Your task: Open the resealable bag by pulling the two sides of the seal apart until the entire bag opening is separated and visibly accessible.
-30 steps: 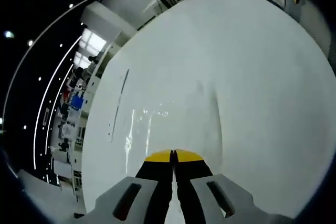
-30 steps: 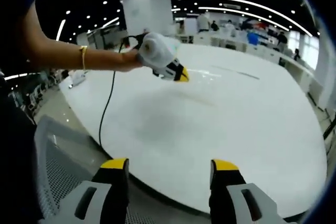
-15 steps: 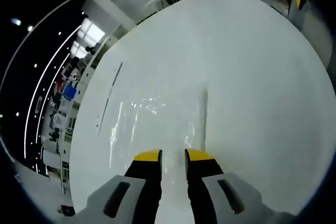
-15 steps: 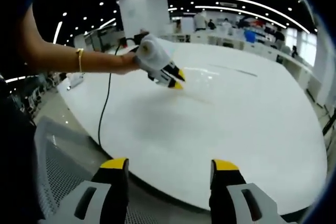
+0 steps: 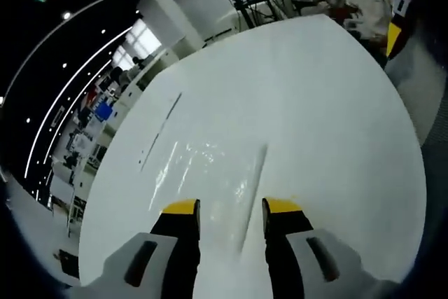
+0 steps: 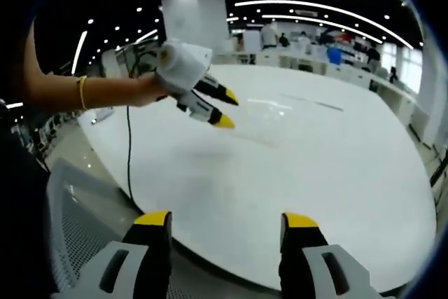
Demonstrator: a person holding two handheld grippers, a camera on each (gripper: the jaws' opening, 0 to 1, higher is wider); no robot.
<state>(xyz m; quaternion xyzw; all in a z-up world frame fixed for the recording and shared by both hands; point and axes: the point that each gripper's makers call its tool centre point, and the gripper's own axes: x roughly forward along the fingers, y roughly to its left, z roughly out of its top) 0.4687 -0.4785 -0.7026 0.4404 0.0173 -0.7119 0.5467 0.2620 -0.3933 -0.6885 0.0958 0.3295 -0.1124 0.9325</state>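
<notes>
The left hand-held gripper hovers low over the white worktop, its jaws spread apart with nothing between them. Right ahead of those yellow tips lies the clear bag, flat on the worktop and hard to pick out (it reads mostly as glints and one dark straight edge running away from the jaws). Whether the seal is parted at all, I cannot tell.

From the right gripper view, the left hand-held gripper hangs above the worktop, tips angled down, held in the person's hand with a cable trailing off the edge. The right hand-held gripper sits back at the near edge, also released, well apart from the bag.

The call here, as I judge it: the opening looks not yet tackled. Each gripper needs one layer only at the seal, near its middle, so come in shallow, pinch just the lip, then pull the two sides straight apart. Grabbing both layers together would only drag the bag across the slick surface.
</notes>
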